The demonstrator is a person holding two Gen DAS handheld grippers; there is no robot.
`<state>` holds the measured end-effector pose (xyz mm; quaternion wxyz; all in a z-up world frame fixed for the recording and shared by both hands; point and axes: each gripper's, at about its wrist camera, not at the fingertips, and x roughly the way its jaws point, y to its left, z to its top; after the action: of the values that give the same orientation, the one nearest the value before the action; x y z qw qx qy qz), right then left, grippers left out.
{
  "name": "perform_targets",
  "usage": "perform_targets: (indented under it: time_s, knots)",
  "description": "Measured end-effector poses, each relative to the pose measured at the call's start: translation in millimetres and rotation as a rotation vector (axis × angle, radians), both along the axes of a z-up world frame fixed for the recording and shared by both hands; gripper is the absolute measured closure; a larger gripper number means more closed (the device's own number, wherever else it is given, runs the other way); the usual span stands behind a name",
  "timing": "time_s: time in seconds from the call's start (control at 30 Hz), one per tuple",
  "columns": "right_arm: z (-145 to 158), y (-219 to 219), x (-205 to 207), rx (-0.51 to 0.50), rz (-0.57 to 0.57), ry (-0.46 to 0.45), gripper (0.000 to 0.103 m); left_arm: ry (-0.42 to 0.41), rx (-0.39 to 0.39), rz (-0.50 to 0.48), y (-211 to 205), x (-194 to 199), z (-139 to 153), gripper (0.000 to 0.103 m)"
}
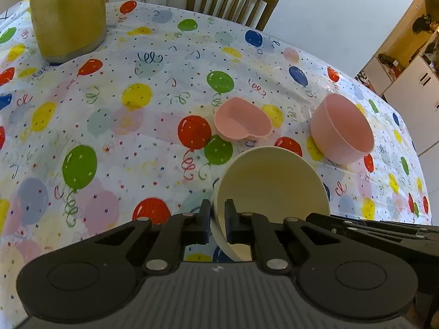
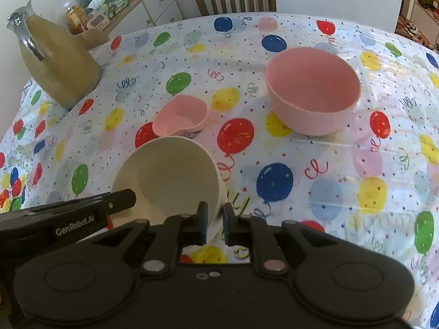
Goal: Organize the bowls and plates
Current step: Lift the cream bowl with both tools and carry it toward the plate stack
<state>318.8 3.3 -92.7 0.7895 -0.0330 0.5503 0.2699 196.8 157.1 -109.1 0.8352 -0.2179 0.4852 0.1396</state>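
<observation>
A cream bowl (image 1: 271, 183) is held tilted above the balloon tablecloth. My left gripper (image 1: 217, 213) is shut on its left rim. My right gripper (image 2: 213, 216) is shut on its right rim, with the cream bowl (image 2: 170, 175) to its left. A large pink bowl (image 1: 341, 128) stands upright at the right, also in the right wrist view (image 2: 312, 87). A small pink heart-shaped dish (image 1: 241, 119) lies beyond the cream bowl and shows too in the right wrist view (image 2: 181, 115).
A tan jug (image 1: 68, 13) stands at the table's far left, also in the right wrist view (image 2: 57, 65). A wooden chair (image 1: 233, 0) is behind the table. Cabinets (image 1: 411, 76) stand at the right. The balloon tablecloth (image 2: 343, 178) covers the table.
</observation>
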Motion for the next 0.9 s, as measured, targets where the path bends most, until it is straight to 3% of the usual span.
perform_targets:
  time_s: [0.47, 0.9]
  knots:
    - [22.4, -10.0, -59.9, -0.005, 0.041, 0.028, 0.093, 0.016, -0.008, -0.006, -10.6, -64.6, 23.0, 0.093]
    - [15.0, -17.4, -116.4, -0.027, 0.093, 0.086, 0.093, 0.084, -0.016, 0.001, -24.2, -126.7, 13.4, 0.093]
